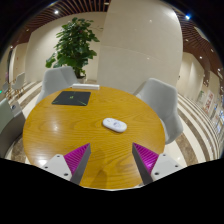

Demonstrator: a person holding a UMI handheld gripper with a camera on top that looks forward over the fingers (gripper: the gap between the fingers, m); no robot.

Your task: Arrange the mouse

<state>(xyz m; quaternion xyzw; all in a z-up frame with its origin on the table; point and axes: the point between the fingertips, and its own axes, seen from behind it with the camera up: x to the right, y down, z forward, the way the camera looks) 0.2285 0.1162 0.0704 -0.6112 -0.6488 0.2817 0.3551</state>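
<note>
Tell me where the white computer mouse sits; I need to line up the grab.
In the gripper view, the white computer mouse lies on the round wooden table, just beyond the open gripper and nearer than the dark mouse pad.

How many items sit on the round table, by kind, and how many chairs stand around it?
Mouse, white, beyond the open fingers: 1
Dark mouse pad: 1
Chairs: 2
Round wooden table: 1
Potted plant: 1
Total: 6
</note>
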